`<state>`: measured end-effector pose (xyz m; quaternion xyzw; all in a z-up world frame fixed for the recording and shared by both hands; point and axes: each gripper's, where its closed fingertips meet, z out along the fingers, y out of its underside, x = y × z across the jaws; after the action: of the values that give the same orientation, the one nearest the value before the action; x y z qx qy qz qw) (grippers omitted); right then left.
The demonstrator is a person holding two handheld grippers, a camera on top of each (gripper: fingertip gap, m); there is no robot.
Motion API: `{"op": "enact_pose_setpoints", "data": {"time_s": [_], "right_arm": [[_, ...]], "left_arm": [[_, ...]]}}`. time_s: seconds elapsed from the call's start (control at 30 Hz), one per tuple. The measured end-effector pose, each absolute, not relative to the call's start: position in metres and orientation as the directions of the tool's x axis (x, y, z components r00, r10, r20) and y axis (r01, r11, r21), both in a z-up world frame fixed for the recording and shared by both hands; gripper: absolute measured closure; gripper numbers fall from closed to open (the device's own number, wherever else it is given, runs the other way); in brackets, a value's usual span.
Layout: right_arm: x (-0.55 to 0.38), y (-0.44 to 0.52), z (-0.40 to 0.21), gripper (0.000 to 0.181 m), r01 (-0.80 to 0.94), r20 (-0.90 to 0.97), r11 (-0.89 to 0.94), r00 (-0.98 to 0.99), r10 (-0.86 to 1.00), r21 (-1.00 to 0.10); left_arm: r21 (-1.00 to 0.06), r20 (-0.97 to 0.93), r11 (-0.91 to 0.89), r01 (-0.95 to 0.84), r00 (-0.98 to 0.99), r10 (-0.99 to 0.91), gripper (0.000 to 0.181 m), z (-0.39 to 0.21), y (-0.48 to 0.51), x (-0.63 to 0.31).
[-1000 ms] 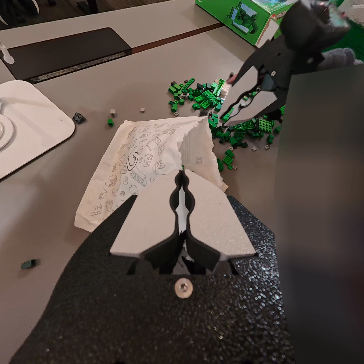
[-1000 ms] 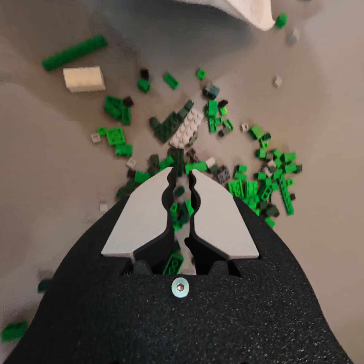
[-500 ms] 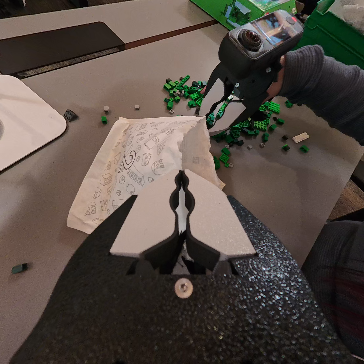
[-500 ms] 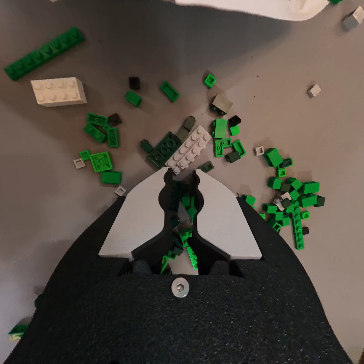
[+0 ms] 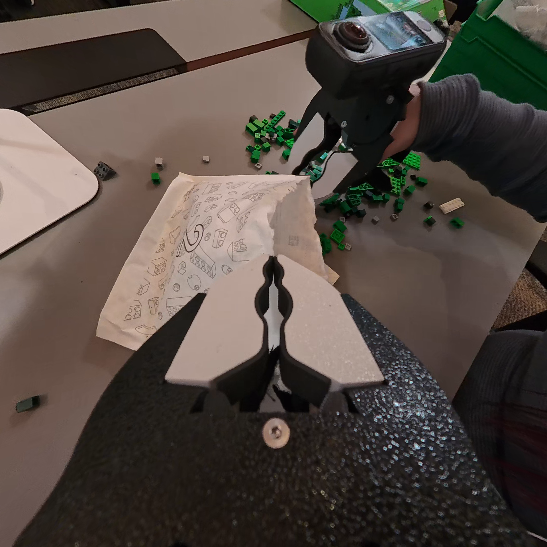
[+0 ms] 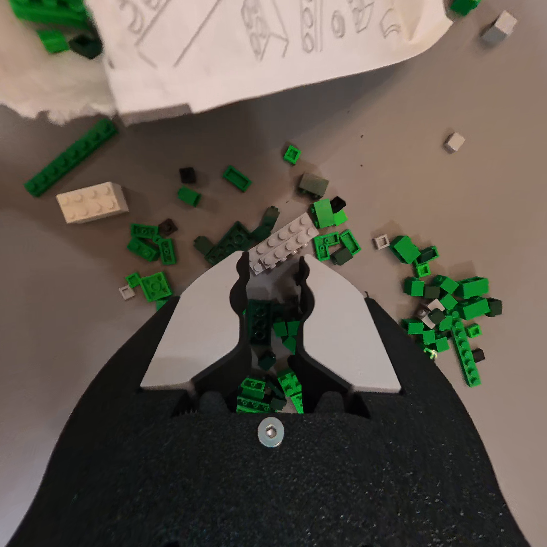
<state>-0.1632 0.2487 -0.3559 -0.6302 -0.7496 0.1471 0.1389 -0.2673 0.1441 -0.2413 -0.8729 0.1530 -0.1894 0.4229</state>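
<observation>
- Fingers of the left gripper pressed together on the near edge of the white paper bag printed with brick outlines; a sliver of white paper shows between them. Grip unchanged over the last second.
- Fingers of the right gripper now parted, wider than half a second ago; nothing clamped.
- Right gripper has come lower over the scattered green, grey and white plastic bricks on the grey worktop; its tips straddle the end of a light grey studded plate, contact not certain.
- Bag lies on the worktop, torn mouth beside the bricks, lifted slightly at the held edge.
- White two-by-four brick and long green strip lie apart to one side.
</observation>
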Motion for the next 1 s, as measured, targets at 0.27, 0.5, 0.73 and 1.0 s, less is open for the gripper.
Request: {"op": "enact_pose_setpoints", "data": {"time_s": [0.27,0.5,0.73,1.0], "right_arm": [[-0.171,0.252,-0.354,0.149,0.906,-0.038,0.009,-0.027,0.999,-0.423],[-0.161,0.259,-0.357,0.15,0.932,-0.015,-0.06,0.058,0.998,-0.358],[-0.158,0.261,-0.357,0.153,0.923,0.006,-0.063,0.07,0.998,-0.379],[-0.159,0.266,-0.341,0.176,0.887,0.171,0.064,0.017,0.985,-0.456]], "left_arm": [[-0.796,0.206,-0.596,-0.101,0.882,-0.424,0.181,-0.241,0.144,-0.269],[-0.795,0.21,-0.598,-0.096,0.882,-0.421,0.181,-0.242,0.144,-0.272],[-0.794,0.213,-0.6,-0.093,0.883,-0.419,0.181,-0.243,0.144,-0.272],[-0.8,0.214,-0.596,-0.073,0.893,-0.396,0.181,-0.241,0.146,-0.278]]}}
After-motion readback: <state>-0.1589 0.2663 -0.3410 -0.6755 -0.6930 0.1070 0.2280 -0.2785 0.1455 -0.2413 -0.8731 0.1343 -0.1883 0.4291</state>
